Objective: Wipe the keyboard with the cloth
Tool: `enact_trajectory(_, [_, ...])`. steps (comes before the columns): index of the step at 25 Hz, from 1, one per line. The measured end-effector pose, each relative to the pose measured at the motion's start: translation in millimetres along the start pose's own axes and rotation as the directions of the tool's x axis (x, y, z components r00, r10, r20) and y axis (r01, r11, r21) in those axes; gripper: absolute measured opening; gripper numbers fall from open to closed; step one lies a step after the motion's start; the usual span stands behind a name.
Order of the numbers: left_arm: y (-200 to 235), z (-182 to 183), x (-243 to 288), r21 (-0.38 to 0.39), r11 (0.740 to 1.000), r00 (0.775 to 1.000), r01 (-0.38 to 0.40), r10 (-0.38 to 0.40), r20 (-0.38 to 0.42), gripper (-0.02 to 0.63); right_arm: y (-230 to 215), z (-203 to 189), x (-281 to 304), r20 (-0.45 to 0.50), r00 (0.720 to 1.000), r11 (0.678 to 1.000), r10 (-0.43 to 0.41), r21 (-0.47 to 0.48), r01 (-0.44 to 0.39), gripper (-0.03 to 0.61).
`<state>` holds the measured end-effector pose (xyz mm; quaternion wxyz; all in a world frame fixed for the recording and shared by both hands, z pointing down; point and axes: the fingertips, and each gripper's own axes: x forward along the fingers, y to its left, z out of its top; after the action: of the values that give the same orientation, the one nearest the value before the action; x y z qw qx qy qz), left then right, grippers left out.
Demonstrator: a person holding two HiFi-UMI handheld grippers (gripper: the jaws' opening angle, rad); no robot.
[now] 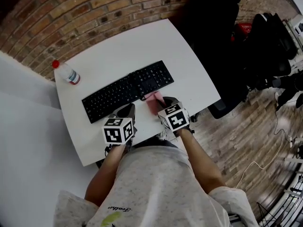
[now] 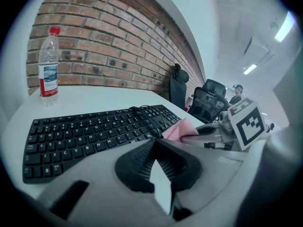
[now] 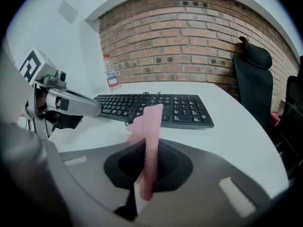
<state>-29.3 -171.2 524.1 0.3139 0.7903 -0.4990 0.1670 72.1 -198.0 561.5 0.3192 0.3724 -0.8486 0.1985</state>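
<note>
We are holding the pink cloth [image 3: 151, 122] clamped in the right tongs [image 3: 149, 150], its free end just beside the near edge of the keyboard [image 1: 127, 91]; whether it is touching the keys we cannot tell. The left tongs [image 2: 155, 146] are closed on nothing, just in front of the keyboard on the bench [image 1: 142, 39]. We judge wiping is only starting: next we should be laying the cloth flat on the keys and dragging it along the rows.

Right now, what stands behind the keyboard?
A clear bottle with a red cap stands behind the keyboard near its left end, apart from it. The table under the keyboard is covered.
</note>
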Motion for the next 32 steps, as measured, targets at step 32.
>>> enact_trajectory(32, [-50, 20, 50, 0.012, 1.000, 1.000, -0.009, 0.009, 0.015, -0.006, -100, -15, -26, 0.012, 0.999, 0.999, -0.049, 0.009, 0.049, 0.023])
